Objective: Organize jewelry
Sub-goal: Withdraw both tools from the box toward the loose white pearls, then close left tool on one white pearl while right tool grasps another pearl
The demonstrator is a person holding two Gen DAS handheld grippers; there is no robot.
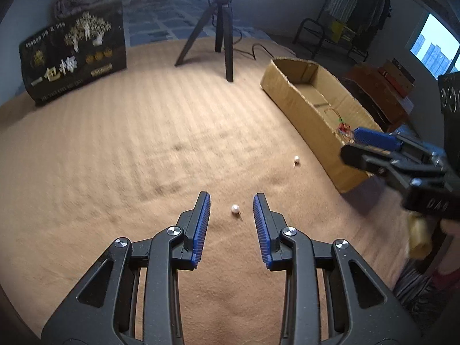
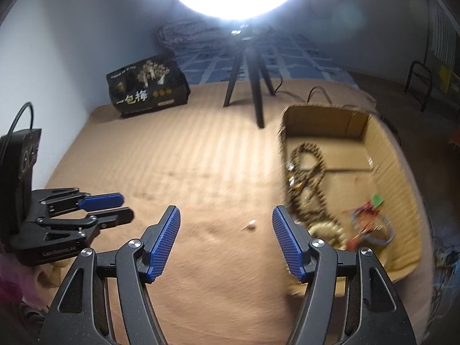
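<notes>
Pearls lie loose on the tan bedspread (image 1: 115, 158): one pearl earring (image 1: 235, 209) sits between the spread, empty fingers of the left hand-held gripper (image 1: 231, 199), untouched; a second pearl (image 1: 296, 160) rests nearer the cardboard box (image 1: 290, 92). The right hand-held gripper (image 2: 226, 214) is also spread, holding nothing, just beside the box, where a brown bead necklace (image 2: 312, 172) and red bracelets (image 2: 365, 218) lie. A tripod (image 2: 253, 86) stands behind.
</notes>
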